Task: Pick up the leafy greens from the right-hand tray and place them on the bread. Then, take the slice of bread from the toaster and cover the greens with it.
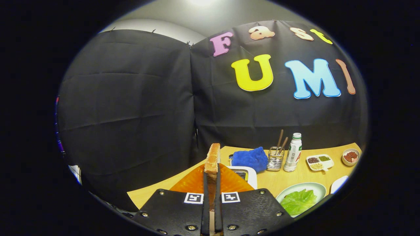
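- The jaws of the gripper (211, 183) pinch the bread slice (212, 159), which stands on edge, long side up, above the orange tray (193, 182).
- The toaster (246, 173) sits just behind.
- Greens (298, 201) lie on a plate (320, 187) to the right, on the surface (282, 178).

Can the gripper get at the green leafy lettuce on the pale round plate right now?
Probably not: the gripper is shut on an upright slice of toasted bread, so its fingers are occupied. The path itself looks open; the green leafy lettuce lies uncovered on the pale round plate, beside the fingers.

Gripper (211, 183) raised above the table, fingers nearly together, clamped on an upright bread slice (212, 159)
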Demonstrator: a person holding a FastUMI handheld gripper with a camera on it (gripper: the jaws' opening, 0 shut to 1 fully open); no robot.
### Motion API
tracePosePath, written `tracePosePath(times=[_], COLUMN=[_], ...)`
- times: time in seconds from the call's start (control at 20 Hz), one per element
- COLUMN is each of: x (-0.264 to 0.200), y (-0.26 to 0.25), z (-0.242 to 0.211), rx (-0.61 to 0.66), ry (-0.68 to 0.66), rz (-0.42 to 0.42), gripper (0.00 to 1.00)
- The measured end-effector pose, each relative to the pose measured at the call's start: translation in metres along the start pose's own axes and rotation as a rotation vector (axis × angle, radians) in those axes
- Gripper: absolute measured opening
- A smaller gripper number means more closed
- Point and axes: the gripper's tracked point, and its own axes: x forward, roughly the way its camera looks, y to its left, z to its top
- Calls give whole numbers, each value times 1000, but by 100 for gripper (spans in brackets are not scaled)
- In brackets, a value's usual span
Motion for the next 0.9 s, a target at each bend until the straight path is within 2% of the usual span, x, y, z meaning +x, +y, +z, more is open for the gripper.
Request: tracePosePath(times=[0.35,0.9], x=[-33,-102], y=[-17,-119], z=[31,12], rx=[12,-56], ry=[-39,-28], rz=[18,-105], gripper=[6,6])
